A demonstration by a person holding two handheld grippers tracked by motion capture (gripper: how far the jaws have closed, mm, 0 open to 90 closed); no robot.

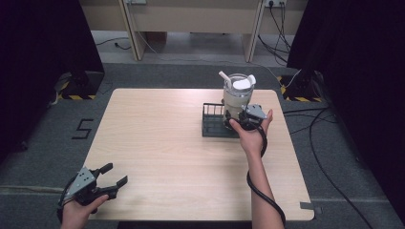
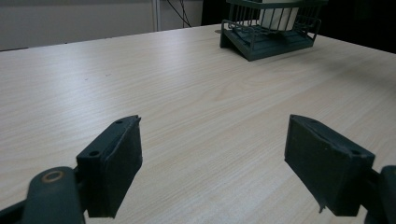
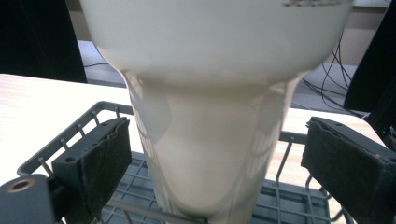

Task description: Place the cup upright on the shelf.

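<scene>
Bare table (image 1: 157, 143) left and front, rack (image 1: 212, 125) with cup (image 1: 237, 98) blocking far right

"5" marking (image 1: 81, 129) on grey floor (image 1: 43, 143), left of table.

In the right gripper view the white cup (image 3: 210, 116) runs off the top edge, so its rim and contents are cut away, and dark lettering at its upper right is too clipped to read. Its foot is lost below the bottom edge, inside the wire rack (image 3: 289, 196). In the left gripper view the picture's top edge slices the rack (image 2: 268, 32), leaving a sliver of the cup (image 2: 279, 16). In the high view the right hand (image 1: 250, 133) covers the rack's (image 1: 212, 121) right end beside the cup (image 1: 237, 95).
</scene>
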